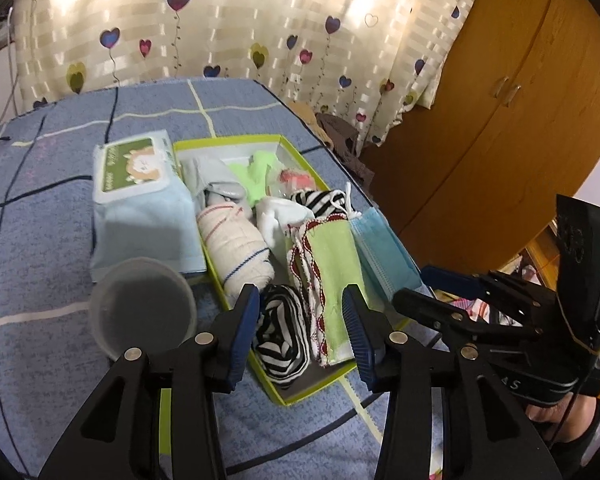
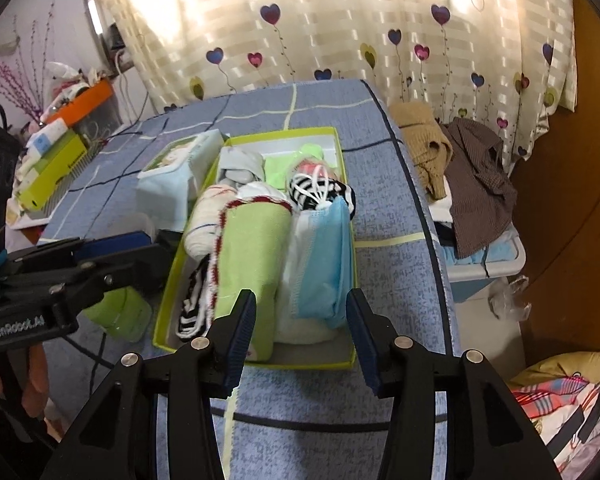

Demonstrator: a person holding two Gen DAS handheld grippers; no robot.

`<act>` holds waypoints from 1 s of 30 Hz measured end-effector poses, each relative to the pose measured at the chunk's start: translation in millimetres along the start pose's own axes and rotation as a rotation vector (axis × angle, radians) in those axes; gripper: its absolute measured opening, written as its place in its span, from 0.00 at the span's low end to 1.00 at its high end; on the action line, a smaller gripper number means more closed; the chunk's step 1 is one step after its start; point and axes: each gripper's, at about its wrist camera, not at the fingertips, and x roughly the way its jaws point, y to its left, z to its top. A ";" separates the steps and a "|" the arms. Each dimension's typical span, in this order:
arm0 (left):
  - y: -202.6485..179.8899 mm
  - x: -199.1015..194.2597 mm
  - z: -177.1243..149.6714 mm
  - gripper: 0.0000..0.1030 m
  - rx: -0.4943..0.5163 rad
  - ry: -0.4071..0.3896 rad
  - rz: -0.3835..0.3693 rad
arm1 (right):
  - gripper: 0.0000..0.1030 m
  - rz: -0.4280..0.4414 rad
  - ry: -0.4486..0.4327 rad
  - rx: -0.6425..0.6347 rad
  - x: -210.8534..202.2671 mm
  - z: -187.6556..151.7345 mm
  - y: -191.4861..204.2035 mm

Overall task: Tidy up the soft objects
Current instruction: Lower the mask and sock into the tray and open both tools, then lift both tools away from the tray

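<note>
The left gripper (image 1: 302,332) and the right gripper (image 2: 300,330) are both hanging with their jaws spread and pinching nothing, side by side over the near end of a lime-green box (image 1: 214,258) sitting on a blue checked cover (image 1: 40,240). In that box are lying a green cloth with red trim (image 1: 334,272), a blue face mask (image 2: 326,256), striped black-and-white socks (image 1: 280,338) and a white rolled cloth (image 1: 236,248). A wipes pack (image 1: 140,200) and a clear cup (image 1: 144,312) are standing just left of the box.

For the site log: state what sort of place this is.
Most likely a home bedroom: a heart-print curtain, a wooden wardrobe, clothes heaped on a bin, and a checked blue cover under the sorting box.
</note>
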 end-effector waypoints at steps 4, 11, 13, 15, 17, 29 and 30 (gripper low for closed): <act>-3.0 -17.0 -5.6 0.43 0.002 -0.030 0.029 | 0.45 -0.022 -0.025 -0.025 -14.6 -1.2 14.3; -4.5 -46.0 -17.6 0.43 0.007 -0.068 0.059 | 0.48 -0.039 -0.054 -0.095 -37.9 -9.8 52.1; -5.2 -52.3 -21.3 0.43 0.013 -0.073 0.077 | 0.49 -0.036 -0.056 -0.110 -42.4 -12.9 59.8; -5.7 -56.7 -25.1 0.43 0.021 -0.072 0.086 | 0.50 -0.040 -0.060 -0.124 -46.3 -15.2 67.1; -5.6 -60.4 -29.4 0.43 0.022 -0.070 0.093 | 0.50 -0.044 -0.060 -0.134 -48.7 -17.9 74.2; -0.1 -75.6 -45.5 0.43 0.000 -0.073 0.114 | 0.51 -0.051 -0.055 -0.151 -52.2 -28.0 89.8; -0.8 -75.8 -46.6 0.43 0.007 -0.071 0.133 | 0.51 -0.052 -0.055 -0.153 -52.3 -28.9 91.0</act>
